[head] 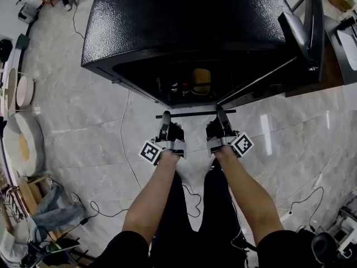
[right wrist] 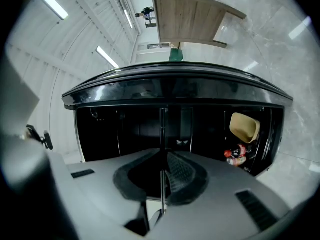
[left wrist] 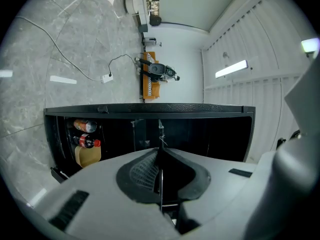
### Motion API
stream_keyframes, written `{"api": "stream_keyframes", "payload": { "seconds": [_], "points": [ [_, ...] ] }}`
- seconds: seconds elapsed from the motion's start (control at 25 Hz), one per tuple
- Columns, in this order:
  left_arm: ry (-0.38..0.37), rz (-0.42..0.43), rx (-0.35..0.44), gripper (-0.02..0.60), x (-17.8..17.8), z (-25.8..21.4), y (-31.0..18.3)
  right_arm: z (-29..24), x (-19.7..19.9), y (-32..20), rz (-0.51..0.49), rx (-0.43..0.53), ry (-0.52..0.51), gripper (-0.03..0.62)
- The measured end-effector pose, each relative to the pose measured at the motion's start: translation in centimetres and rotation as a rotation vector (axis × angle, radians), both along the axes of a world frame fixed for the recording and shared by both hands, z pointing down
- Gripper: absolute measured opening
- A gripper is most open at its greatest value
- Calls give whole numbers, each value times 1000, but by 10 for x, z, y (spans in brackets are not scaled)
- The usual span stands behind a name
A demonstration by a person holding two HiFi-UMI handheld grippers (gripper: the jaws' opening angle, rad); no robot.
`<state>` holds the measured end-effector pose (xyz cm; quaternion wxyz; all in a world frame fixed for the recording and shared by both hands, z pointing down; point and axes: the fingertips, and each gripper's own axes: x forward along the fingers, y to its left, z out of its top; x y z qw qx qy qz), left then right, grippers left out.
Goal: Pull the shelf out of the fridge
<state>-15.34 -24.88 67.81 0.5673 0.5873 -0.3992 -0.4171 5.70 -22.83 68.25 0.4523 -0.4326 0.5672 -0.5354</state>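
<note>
A black mini fridge (head: pixel 184 21) stands on the marble floor with its door (head: pixel 304 32) swung open to the right. The shelf (head: pixel 195 114) shows as a thin dark bar just in front of the opening. My left gripper (head: pixel 165 116) is shut on its left part and my right gripper (head: pixel 221 112) is shut on its right part. In the left gripper view the shelf's edge (left wrist: pixel 160 134) runs as a thin line between the closed pads of that gripper (left wrist: pixel 160 156). The right gripper view shows the same edge (right wrist: pixel 162 129) pinched in that gripper (right wrist: pixel 162 156).
Inside the fridge are a yellow container (head: pixel 201 80) and bottles (left wrist: pixel 86 126). Cables (head: pixel 128 149) trail over the floor beside my legs. Round dishes (head: pixel 25 141) and clutter line the left edge; a wooden table (head: pixel 334 66) stands behind the open door.
</note>
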Motion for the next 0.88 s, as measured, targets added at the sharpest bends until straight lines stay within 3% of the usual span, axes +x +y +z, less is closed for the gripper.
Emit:
{"api": "stream_keyframes", "payload": {
  "seconds": [0.88],
  "points": [
    [-9, 28, 22, 35, 2, -1, 35, -2, 0, 32, -23, 45, 9, 38]
  ]
}}
